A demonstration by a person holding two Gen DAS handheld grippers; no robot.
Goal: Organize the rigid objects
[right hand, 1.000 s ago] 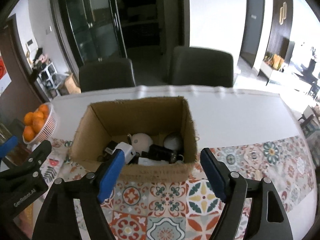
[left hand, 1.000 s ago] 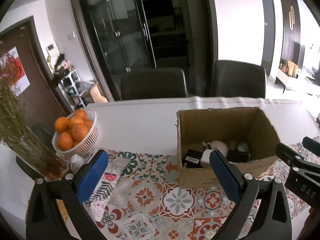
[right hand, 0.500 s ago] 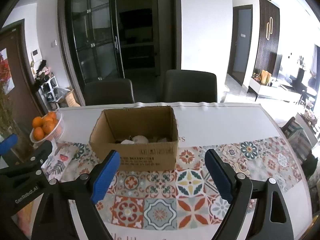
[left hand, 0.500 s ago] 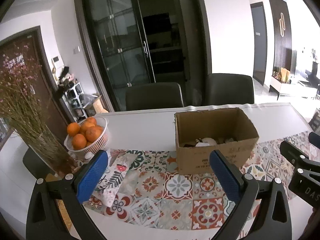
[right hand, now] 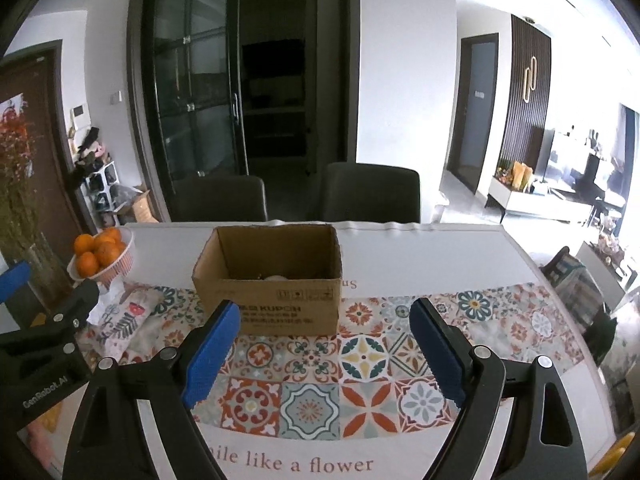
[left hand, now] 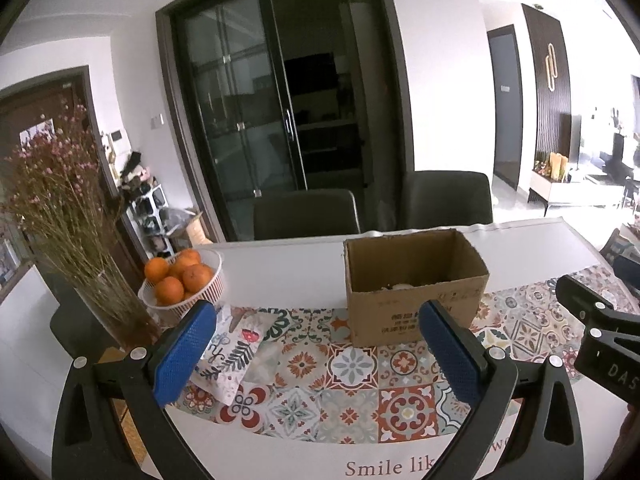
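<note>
A brown cardboard box stands open-topped on the patterned tile-print runner near the middle of the bench, its printed side facing the cameras. Only a sliver of its contents shows above the near wall: a pale rounded object, too little of it visible to identify. The rest of the box's interior is hidden from both views.

In front of the box, the right hand-held gripper hovers above the runner with its blue-padded fingers spread wide and nothing between them. The left hand-held gripper hangs beside it, further toward the left end of the bench, its blue pads likewise wide apart and empty; the box sits ahead and to the right of its gap. Each gripper's black frame juts into the edge of the other's view.

Left of the box, a folded cloth with a leaf and fruit print lies crumpled on the runner. Beyond it, a white slotted basket holds a heap of oranges, and just beside that stands a glass vase of dried stems with pink blossoms. Lettering reading "like a flower" runs along the mat's near margin.

Two dark chairs are drawn up at the far side of the bench, in front of tall dark-framed glass doors.
</note>
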